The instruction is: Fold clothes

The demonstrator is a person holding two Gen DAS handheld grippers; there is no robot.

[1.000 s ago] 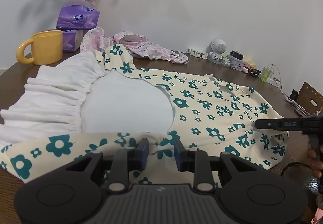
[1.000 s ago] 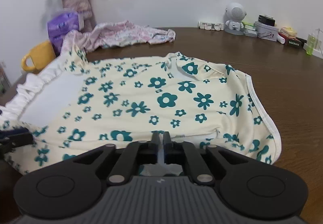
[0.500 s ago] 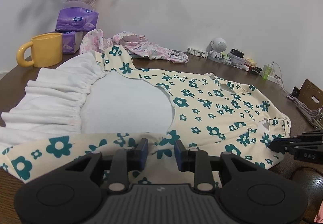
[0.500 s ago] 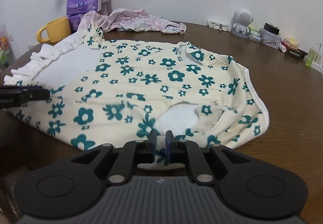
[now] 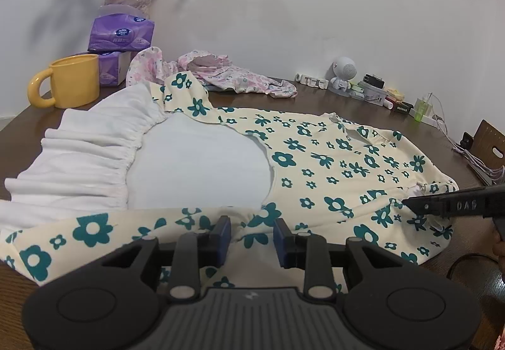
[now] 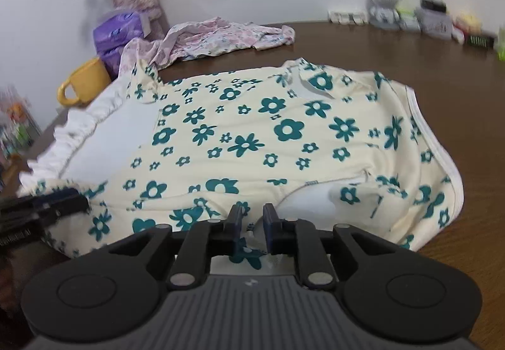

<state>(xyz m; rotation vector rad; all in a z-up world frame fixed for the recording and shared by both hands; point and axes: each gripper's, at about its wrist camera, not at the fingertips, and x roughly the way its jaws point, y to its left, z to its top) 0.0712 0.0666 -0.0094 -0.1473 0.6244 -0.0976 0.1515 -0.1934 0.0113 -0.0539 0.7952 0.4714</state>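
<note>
1. The left gripper has its jaws part open, the near hem of the floral dress bunched between them.
2. The right gripper has its jaws narrow, pinching a fold of the dress.
3. Beyond both jaws the dress lies spread on the table.

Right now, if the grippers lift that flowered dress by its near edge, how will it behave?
The flowered dress is probably floppy: it lies flat with soft wrinkles, so it should sag between the left gripper and right gripper. It looks thin and light. Its gathered white ruffle may drag along the table.
</note>
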